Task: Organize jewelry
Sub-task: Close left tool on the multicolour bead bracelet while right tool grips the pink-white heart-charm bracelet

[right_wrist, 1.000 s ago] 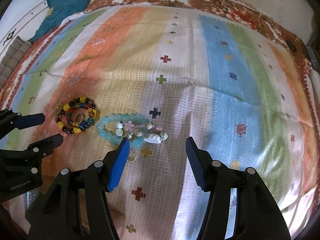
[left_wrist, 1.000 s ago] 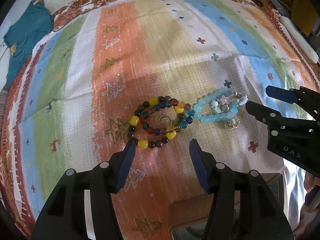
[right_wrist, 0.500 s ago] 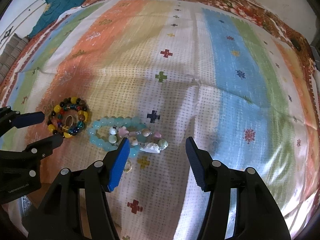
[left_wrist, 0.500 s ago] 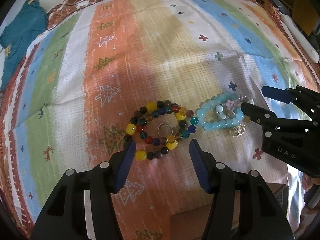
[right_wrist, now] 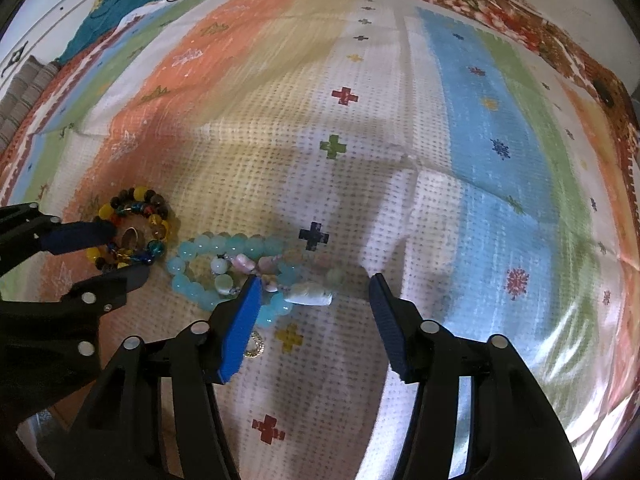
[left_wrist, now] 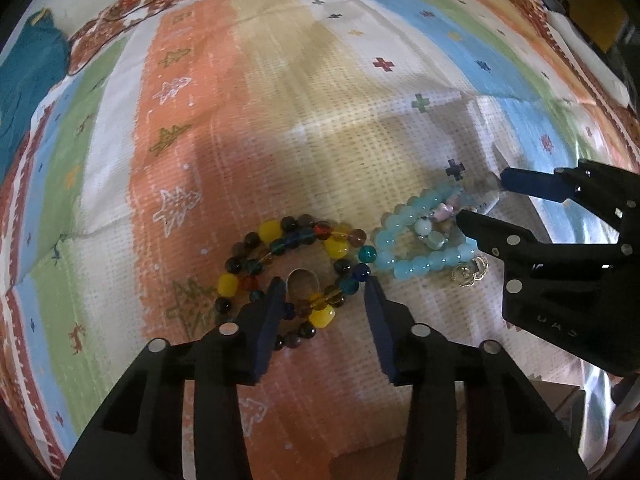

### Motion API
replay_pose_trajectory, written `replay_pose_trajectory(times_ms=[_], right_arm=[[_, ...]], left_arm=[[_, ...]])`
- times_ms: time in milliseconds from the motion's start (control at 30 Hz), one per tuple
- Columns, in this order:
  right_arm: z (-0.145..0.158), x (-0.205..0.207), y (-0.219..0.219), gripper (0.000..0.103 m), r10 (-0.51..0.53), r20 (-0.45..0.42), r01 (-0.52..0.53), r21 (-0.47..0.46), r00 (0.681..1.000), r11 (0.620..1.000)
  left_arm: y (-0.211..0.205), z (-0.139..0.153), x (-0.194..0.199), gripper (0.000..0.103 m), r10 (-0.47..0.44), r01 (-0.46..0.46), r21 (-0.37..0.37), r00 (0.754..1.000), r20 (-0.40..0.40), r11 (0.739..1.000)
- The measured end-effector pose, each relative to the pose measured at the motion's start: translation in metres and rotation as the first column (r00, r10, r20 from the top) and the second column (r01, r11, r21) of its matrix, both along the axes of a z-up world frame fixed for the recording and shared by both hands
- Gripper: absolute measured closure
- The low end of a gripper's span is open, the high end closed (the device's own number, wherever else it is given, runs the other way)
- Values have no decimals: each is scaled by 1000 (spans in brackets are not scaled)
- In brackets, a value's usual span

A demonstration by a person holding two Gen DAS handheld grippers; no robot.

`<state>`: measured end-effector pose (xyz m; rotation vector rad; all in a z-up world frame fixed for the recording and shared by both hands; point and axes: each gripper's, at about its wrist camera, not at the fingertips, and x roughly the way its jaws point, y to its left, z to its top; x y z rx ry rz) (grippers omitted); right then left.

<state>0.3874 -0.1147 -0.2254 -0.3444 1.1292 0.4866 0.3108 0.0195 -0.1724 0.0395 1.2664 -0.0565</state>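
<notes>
Both grippers are released, jaws spread, and neither holds anything. Your left gripper straddles the near edge of the multicolour bracelet, with the ring lying inside the bead loop between the fingers. Your right gripper is set over the near end of the aqua bracelet; its left finger overlaps the beads, and the white shell charm lies between the fingers.

All the jewelry lies on the striped cloth. The two bracelets sit just beside each other, touching or nearly so at one point. A small gold charm lies at the near edge of the aqua bracelet.

Progress: judged early. Nothing is lifted and nothing sorted. No tray or box for the pieces can be identified with certainty; a brown surface shows at the lower frame edge in the left wrist view, but what it is cannot be told.

Remaining: close on each piece, lift, separate and place.
</notes>
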Motion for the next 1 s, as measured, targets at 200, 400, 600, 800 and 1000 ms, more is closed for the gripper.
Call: replay_pose_trajectory(times_ms=[200,400,600,800,1000], right_arm=[[1,-3,5,71,26,-19,-26,16,999,1000],[0,-5,5,83,31,-25,-31,25,999,999],[4,-5,3,84,26,-20,-26,31,999,999],[10,-7,1,84,24,-5,-24,31,1000,999],[17,-11,0,84,23,13,-23,32,1000,999]], left_arm=[[-1,-2,1,83,-11,11,-1,1000,3,1000],[-2,0,0,85,-10,10,0,1000,5,1000],[3,6,-2,92,4,-4,-2,1000,14,1000],[5,11,-3,92,10,-10,0,1000,18,1000],[6,20,-6,92,19,-19,-1,999,34,1000]])
